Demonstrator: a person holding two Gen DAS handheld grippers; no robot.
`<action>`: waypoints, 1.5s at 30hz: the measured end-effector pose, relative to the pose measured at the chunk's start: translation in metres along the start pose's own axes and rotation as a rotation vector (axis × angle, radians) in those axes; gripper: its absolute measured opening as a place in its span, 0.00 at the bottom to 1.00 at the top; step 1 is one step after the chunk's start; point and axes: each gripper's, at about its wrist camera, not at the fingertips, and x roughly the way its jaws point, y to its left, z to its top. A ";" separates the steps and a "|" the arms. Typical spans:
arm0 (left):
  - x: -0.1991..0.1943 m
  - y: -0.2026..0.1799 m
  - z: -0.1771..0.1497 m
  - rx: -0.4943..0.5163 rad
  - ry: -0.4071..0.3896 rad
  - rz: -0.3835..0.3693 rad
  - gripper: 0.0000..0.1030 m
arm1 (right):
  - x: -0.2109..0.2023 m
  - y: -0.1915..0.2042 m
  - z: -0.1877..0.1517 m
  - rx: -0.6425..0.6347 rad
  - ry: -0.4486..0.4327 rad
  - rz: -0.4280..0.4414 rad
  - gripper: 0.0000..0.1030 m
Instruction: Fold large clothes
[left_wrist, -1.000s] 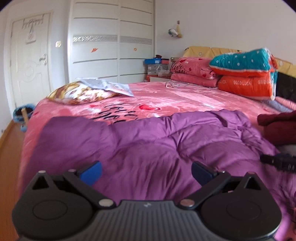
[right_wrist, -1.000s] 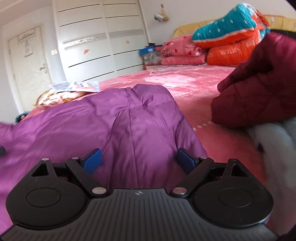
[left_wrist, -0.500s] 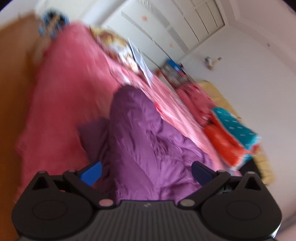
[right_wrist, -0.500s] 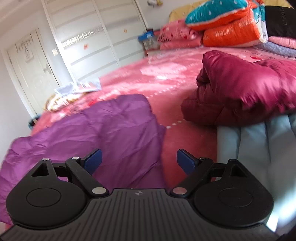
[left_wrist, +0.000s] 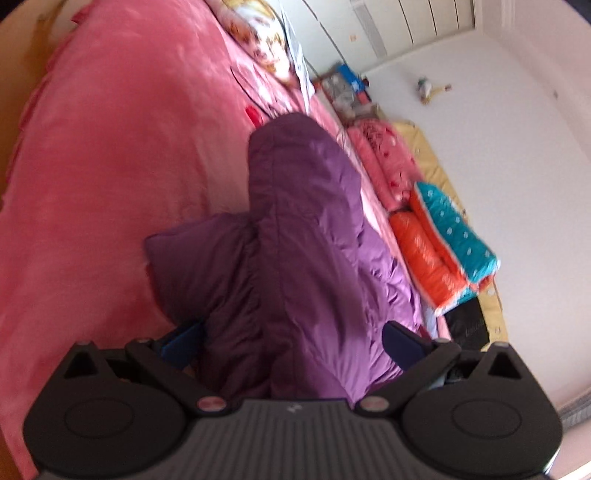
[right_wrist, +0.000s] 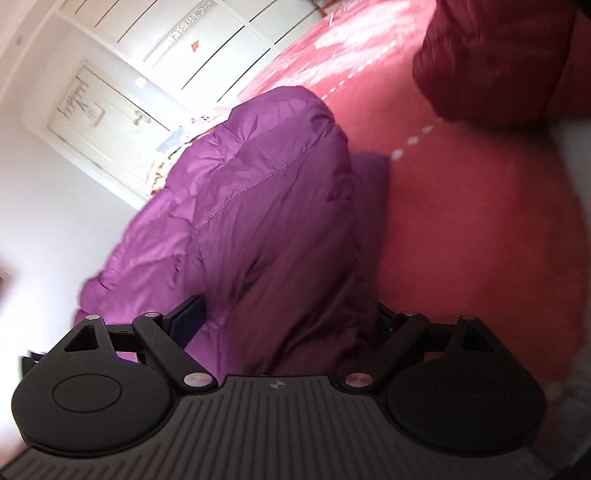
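Left wrist view shows the left gripper (left_wrist: 291, 341) with its blue pads spread wide and a thick bunch of the purple padded jacket (left_wrist: 306, 229) filling the gap between them; whether the pads actually pinch the cloth I cannot tell. Right wrist view gives much the same: the right gripper (right_wrist: 288, 317) has its pads apart with jacket (right_wrist: 258, 192) bulk between them, and the far pad is half hidden behind the fabric. The jacket lies on the pink bedspread (left_wrist: 110, 147), humped up towards both cameras, with one loose flap sticking out on the left gripper's side. The step in hand looks like gathering two points of the jacket for a fold, so each grip should take the whole puffy thickness deep between the pads, close firmly, and both sides should travel together so the seam line stays straight. For room, the bedspread on the left side is bare as far as the printed pillow (left_wrist: 262, 44) near the edge. The right side is tighter: a dark red jacket (right_wrist: 517, 62) sits near, so the fold is better laid away from it.
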 end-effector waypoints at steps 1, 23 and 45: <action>0.008 -0.002 0.004 0.012 0.025 0.001 0.99 | 0.000 -0.003 0.010 0.028 0.015 0.016 1.00; 0.094 -0.073 0.046 0.145 0.163 0.046 0.54 | 0.018 0.136 0.031 -0.128 -0.061 -0.356 0.49; 0.253 -0.116 0.150 0.375 0.037 0.228 0.63 | 0.105 0.118 0.089 -0.322 -0.355 -0.775 0.66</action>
